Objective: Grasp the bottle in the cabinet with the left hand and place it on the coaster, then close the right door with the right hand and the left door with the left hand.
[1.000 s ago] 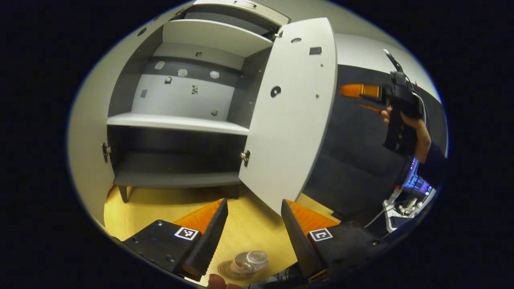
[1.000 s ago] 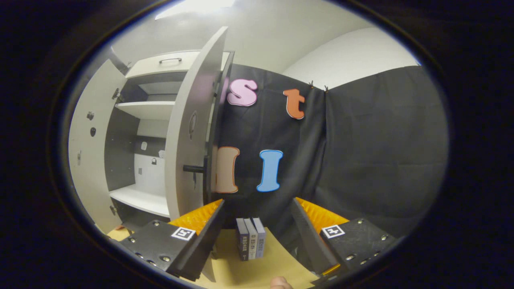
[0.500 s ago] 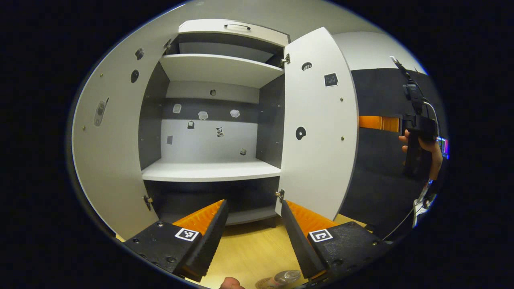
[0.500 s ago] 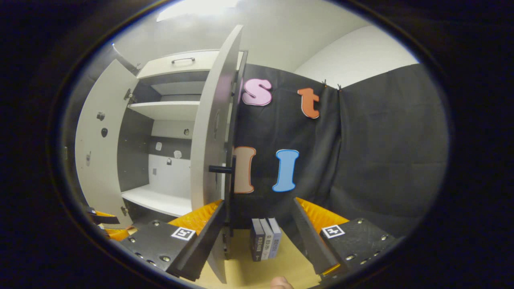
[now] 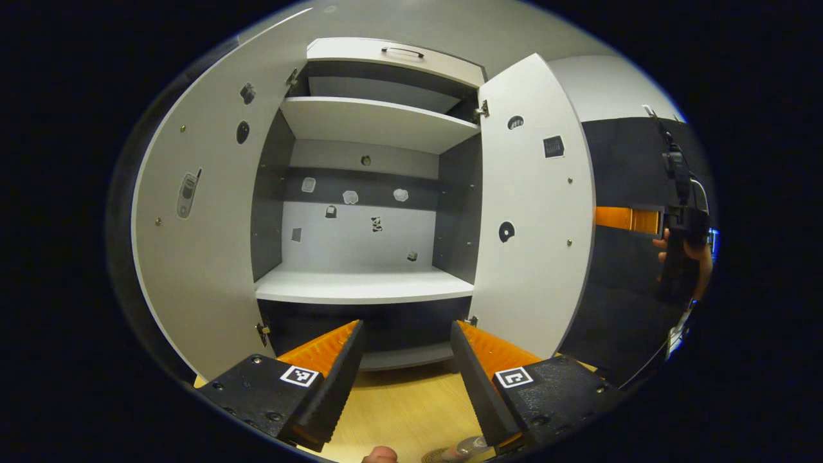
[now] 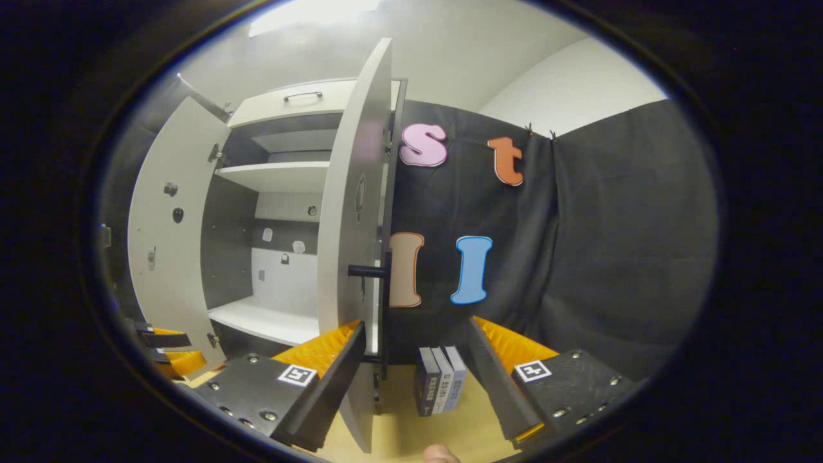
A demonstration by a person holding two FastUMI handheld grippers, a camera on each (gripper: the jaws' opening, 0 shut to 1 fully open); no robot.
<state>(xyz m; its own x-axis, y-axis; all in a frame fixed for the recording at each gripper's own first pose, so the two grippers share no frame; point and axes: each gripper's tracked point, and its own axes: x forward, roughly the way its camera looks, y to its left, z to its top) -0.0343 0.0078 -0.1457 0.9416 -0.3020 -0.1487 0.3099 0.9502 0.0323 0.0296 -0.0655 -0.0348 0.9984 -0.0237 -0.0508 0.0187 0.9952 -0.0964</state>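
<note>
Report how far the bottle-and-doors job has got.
Done, apparently: the cabinet shelves are bare, and the bottle sits low on the table by the left claw, which is open. In hand: the open right claw faces the right door. Left: both doors, including the left door, stand open.

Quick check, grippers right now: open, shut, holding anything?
Left gripper: open, nothing between its fingers, facing the open cabinet.
Right gripper: open, holding nothing, near the right door edge.
</note>
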